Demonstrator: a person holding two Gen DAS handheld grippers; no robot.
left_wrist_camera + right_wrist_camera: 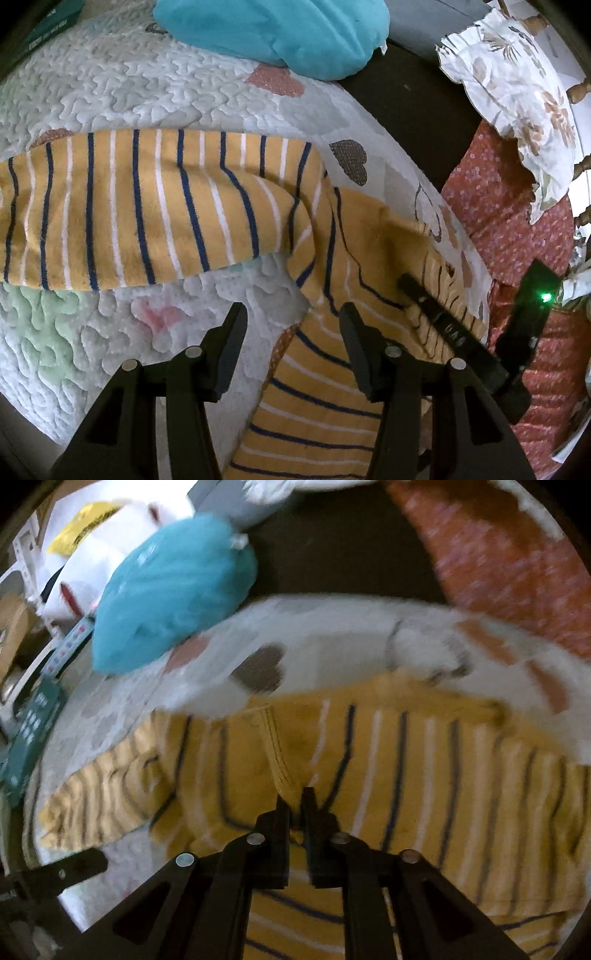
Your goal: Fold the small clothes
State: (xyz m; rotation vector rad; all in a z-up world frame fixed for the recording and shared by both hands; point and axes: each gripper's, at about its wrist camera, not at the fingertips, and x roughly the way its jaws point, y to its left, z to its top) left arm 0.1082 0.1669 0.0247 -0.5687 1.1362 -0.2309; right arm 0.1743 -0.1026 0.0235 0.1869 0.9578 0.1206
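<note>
My right gripper (296,805) is nearly closed, its two fingers pinching a fold of the yellow striped garment (388,760) right by a stitched seam; a sliver of yellow cloth shows in the narrow gap between the tips. The right wrist view is blurred, so I cannot tell how much fabric is caught. My left gripper (293,323) stands about half open with nothing between its fingers: the left finger (229,343) is over the bare quilted bedspread (110,85), while the right finger is over the striped cloth, and I cannot tell whether it touches.

The garment (147,218) lies spread on the bedspread, one striped section stretching off to the left, another running down under my left gripper. In the left wrist view my right gripper (410,284) bears on the ribbed edge of the cloth near the bed's side. A teal cushion (273,29) sits at the far edge
</note>
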